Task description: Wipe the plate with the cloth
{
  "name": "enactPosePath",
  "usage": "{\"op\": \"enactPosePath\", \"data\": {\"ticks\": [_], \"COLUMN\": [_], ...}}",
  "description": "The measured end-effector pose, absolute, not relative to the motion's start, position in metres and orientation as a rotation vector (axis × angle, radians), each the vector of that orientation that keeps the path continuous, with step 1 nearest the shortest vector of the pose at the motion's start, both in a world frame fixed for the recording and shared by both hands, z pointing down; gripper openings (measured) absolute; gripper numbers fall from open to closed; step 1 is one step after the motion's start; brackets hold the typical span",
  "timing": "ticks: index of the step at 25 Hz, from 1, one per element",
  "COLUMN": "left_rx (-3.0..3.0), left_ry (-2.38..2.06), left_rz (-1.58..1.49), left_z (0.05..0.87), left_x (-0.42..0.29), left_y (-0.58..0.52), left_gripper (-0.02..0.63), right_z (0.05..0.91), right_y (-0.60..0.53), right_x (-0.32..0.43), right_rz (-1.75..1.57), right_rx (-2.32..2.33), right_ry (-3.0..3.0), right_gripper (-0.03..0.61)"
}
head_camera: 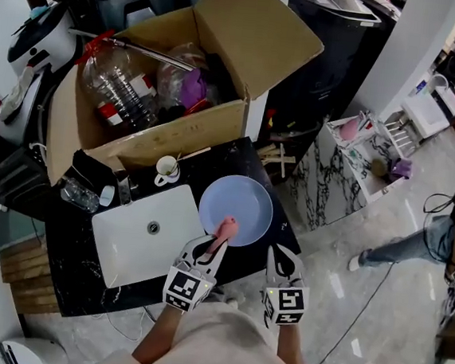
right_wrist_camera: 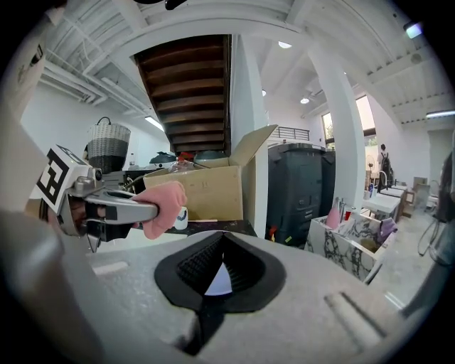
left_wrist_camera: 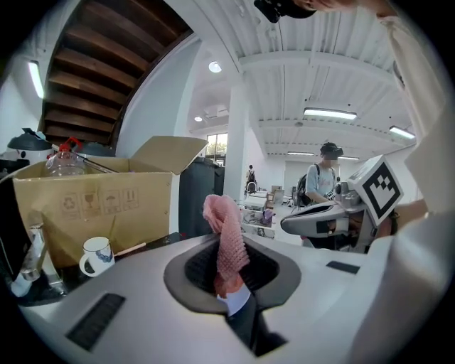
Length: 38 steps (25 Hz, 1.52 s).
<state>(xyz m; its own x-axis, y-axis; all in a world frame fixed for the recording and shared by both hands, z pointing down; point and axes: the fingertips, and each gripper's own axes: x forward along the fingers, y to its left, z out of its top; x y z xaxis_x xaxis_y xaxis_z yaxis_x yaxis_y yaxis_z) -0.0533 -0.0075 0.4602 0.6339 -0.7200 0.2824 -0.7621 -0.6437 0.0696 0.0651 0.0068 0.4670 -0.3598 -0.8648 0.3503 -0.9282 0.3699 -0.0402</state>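
Wiping step: at the start, by my judgement; the cloth point(head_camera: 225, 227) sits over the near rim of the plate point(head_camera: 240, 205).
Left gripper point(left_wrist_camera: 229, 288): jaws clamped on the pink cloth, which stands up between them.
Right gripper point(right_wrist_camera: 215, 276): jaws narrow, apparently pinching the plate rim.
Plate location: on the black counter point(head_camera: 66, 282), just beside the sink point(head_camera: 125, 243).
Next move: calls for pressing the cloth down and sweeping across the plate face, rim held steady.
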Motion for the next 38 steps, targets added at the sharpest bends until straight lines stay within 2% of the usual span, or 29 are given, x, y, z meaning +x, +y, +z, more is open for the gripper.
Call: {"op": "enactPosePath", "data": {"ticks": [20, 38], "left_rx": [2.622, 2.509], "left_ry": [-0.848, -0.844], "left_rz": [0.582, 0.833], "left_z": [0.547, 0.612], "left_x": [-0.026, 0.022], "left_y": [-0.078, -0.112], "left_gripper": [0.031, 0.031], "right_z": [0.545, 0.598], "right_y": [-0.058, -0.097], "right_x": [0.067, 0.090], "right_rz": [0.471, 0.550], "right_rx": [1.578, 1.469], "right_ry": [-2.094, -2.087], "right_gripper": [0.006, 0.023]}}
